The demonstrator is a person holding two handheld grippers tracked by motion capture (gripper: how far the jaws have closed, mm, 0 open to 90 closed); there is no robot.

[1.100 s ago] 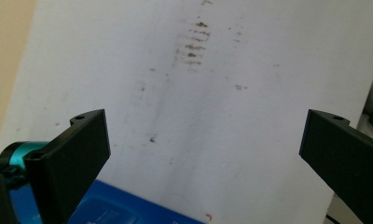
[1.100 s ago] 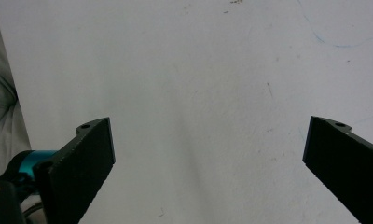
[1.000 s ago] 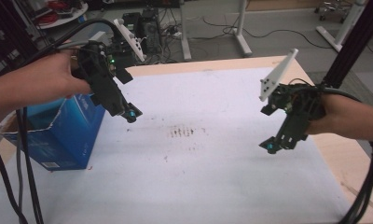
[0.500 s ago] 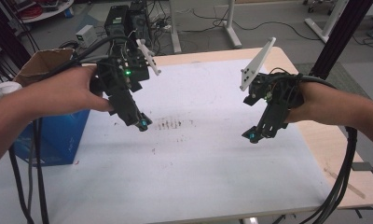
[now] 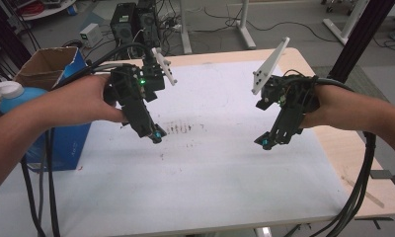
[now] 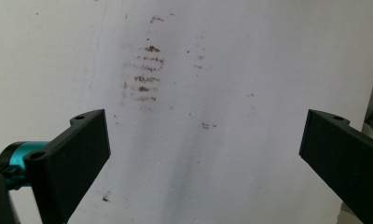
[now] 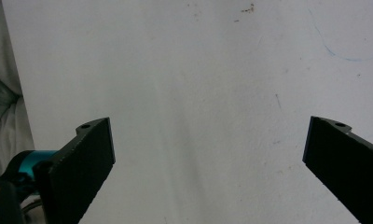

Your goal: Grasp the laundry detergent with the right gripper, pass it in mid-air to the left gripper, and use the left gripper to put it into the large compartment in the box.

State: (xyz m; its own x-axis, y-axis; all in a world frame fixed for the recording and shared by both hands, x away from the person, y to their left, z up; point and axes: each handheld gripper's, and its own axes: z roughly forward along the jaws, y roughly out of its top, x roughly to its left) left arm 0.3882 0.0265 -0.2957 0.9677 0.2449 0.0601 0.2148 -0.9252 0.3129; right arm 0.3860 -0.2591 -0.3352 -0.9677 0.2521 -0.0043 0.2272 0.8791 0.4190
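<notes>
My left gripper hangs over the left middle of the white table sheet, tips pointing down beside a patch of brown smudges. Its jaws stand wide apart in the left gripper view, where the gripper holds nothing and the smudges lie ahead. My right gripper hovers over the sheet's right side, also pointing down. Its own view has the right gripper open over bare white sheet, with nothing between the jaws.
A blue box stands at the table's left edge, with an open cardboard box behind it and a blue bottle with a white cap at far left. Cables trail off both front corners. A black frame post rises at right.
Both grippers have come closer together over the sheet and sit lower in the view. The view itself has shifted, so the table looks larger. Jaws stayed open.
</notes>
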